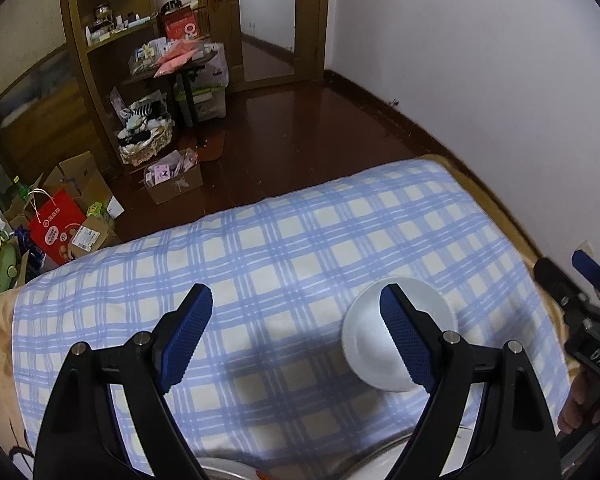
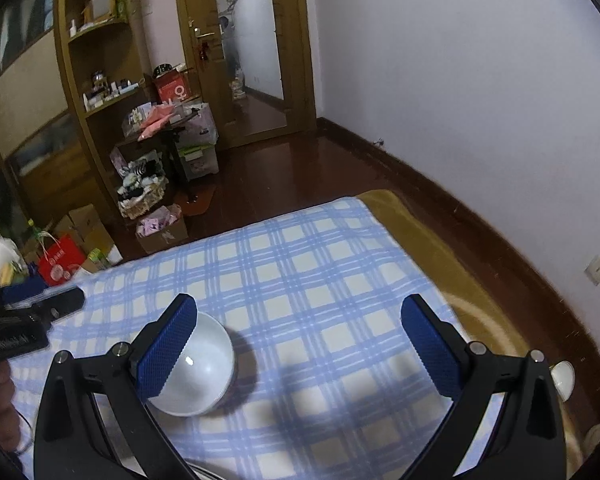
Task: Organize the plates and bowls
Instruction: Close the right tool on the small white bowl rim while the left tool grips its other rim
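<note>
A white bowl (image 1: pixel 364 344) sits upright on the blue checked cloth (image 1: pixel 300 240). In the left wrist view it lies partly behind the right finger of my left gripper (image 1: pixel 296 294), which stands open over the cloth with nothing between its fingers. In the right wrist view the same bowl (image 2: pixel 210 372) shows behind the left finger of my right gripper (image 2: pixel 300 306), also open and holding nothing. Each gripper appears at the edge of the other's view: the right gripper (image 1: pixel 564 270) and the left gripper (image 2: pixel 40 304). A pale round rim (image 1: pixel 228 470) peeks in at the bottom edge.
The cloth (image 2: pixel 300 260) covers a bed with a brown blanket (image 2: pixel 440 248) along the white wall on the right. A small white round object (image 2: pixel 562 376) lies on that blanket. Beyond the bed's far edge, boxes, a red bag (image 1: pixel 54 228) and a shelf crowd the dark floor.
</note>
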